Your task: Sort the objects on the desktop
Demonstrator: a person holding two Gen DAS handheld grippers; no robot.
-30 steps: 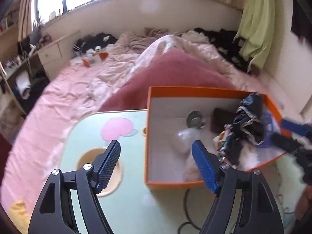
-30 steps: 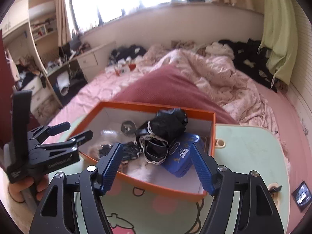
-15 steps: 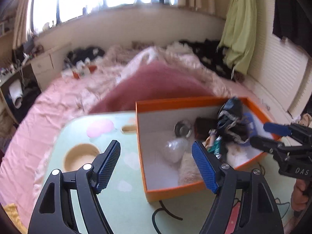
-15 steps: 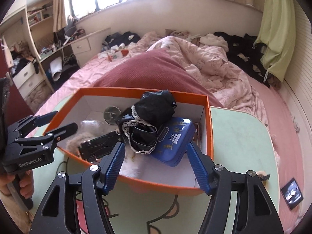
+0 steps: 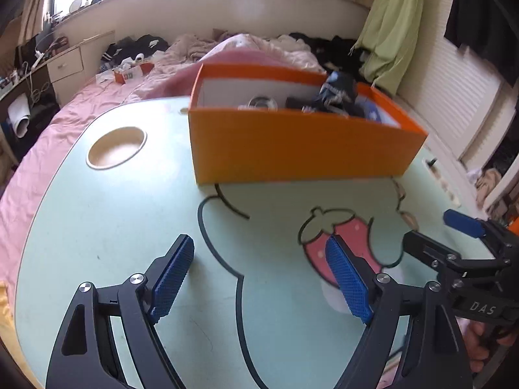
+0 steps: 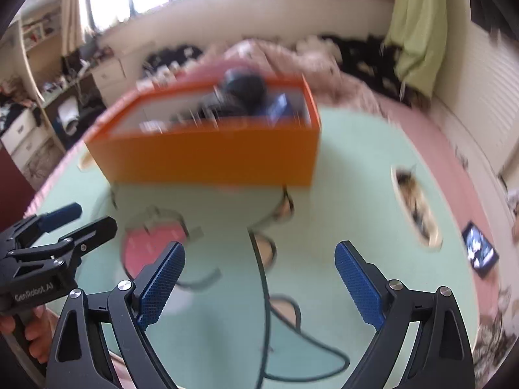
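An orange cardboard box (image 5: 305,149) (image 6: 211,155) stands on the mint-green table (image 5: 113,210). It holds a black cloth bundle (image 5: 337,92), a round metal piece (image 5: 259,102) and a blue case (image 5: 373,111). My left gripper (image 5: 258,243) hovers low over the table in front of the box, its jaws opening with nothing between them. It also shows at the left of the right wrist view as the left gripper (image 6: 94,217). My right gripper (image 6: 259,246) is beside it over the table, jaws opening wide and empty. The right gripper (image 5: 428,227) appears at the right edge of the left wrist view.
The table has a round recessed cup holder (image 5: 116,146) at its left and a slot with small items (image 6: 415,207) at its right. A small dark screen (image 6: 480,253) lies beyond the right edge. A bed with pink bedding (image 5: 81,97) surrounds the table.
Both grippers have drawn back from above the box and sunk toward the table in front of it. The right jaws stand wider than before. The right wrist view is now blurred.
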